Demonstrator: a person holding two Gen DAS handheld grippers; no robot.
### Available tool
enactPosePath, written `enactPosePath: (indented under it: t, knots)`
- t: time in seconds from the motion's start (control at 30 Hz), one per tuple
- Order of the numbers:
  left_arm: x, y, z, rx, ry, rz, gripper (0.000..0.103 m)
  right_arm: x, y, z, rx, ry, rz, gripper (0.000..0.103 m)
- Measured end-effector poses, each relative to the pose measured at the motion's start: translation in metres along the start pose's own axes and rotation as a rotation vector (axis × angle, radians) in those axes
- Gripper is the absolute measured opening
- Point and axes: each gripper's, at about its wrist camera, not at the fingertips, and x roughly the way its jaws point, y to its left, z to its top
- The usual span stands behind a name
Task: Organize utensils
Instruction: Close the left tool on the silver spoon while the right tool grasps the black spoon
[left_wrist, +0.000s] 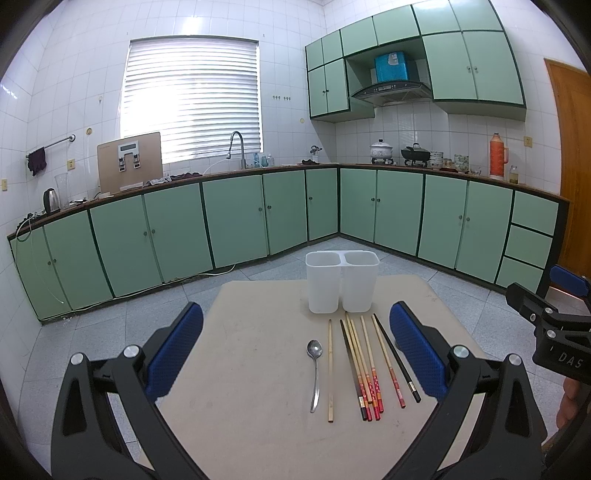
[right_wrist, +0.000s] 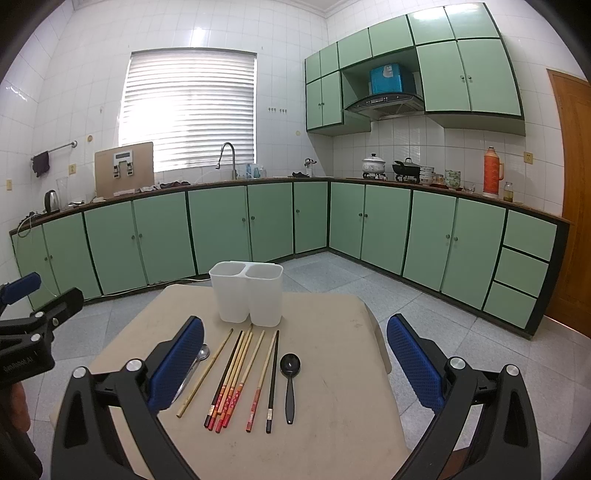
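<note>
Utensils await sorting: bamboo and black chopsticks (right_wrist: 236, 376), steel spoon (left_wrist: 315, 373) and black plastic spoon (right_wrist: 290, 384) lie at six o'clock of the empty white two-compartment holder (right_wrist: 246, 293). Left gripper (left_wrist: 295, 354) and right gripper (right_wrist: 295, 365) hover, jaws wide apart; first pickup likely next.

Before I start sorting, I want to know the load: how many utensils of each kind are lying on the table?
Chopsticks: 7
Spoons: 2 (one metal spoon, one black spoon)
Total: 9
</note>
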Motion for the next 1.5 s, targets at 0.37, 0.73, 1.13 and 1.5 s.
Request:
enactPosePath:
  t: [0.37, 0.73, 1.13, 1.5]
  knots:
    - [0.017, 0.023, -0.002, 0.005, 0.046, 0.023, 0.098, 0.022, -0.002, -0.009, -0.010, 0.049, -0.020, 0.097]
    - [0.095, 0.042, -0.020, 0.038, 0.211, 0.077, 0.098, 0.110, -0.015, -0.030, 0.005, 0.254, -0.016, 0.094]
    - [0.206, 0.032, -0.057, 0.083, 0.441, 0.050, 0.098, 0.225, -0.020, -0.070, 0.038, 0.512, 0.056, 0.075]
    - [0.256, 0.027, -0.073, 0.064, 0.544, 0.016, 0.091, 0.271, -0.014, -0.088, 0.035, 0.613, 0.079, 0.064]
